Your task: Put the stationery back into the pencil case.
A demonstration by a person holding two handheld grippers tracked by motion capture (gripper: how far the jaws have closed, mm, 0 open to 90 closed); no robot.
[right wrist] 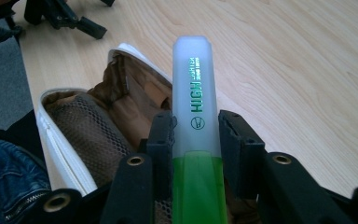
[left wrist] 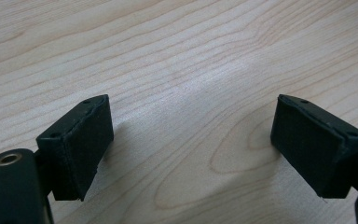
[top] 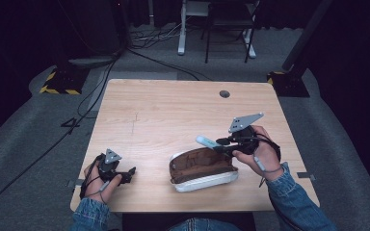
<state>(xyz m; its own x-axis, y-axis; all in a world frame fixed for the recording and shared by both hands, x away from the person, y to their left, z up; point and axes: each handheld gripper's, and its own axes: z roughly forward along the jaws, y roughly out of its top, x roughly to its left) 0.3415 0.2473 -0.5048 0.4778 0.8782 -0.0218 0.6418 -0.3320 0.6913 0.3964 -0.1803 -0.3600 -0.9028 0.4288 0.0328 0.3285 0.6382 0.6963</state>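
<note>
My right gripper (right wrist: 196, 135) is shut on a green highlighter (right wrist: 193, 102) with a frosted white cap; the pads clamp it just below the cap. In the high view the right gripper (top: 224, 143) holds the highlighter (top: 204, 141) level, cap pointing left, just above the right end of an open white pencil case (top: 203, 168) with a brown lining. The case (right wrist: 79, 135) lies unzipped below and left of the pen, its mesh pocket showing. My left gripper (top: 127, 174) rests at the table's near left; its pads (left wrist: 81, 140) stand wide apart over bare wood, open with nothing between them.
The wooden table (top: 173, 110) has a small round grommet hole (top: 224, 94) near its far edge. Beyond the table are cables on the grey floor, a chair and stand legs (top: 217, 33). The person's denim sleeves (top: 294, 197) come in at the bottom.
</note>
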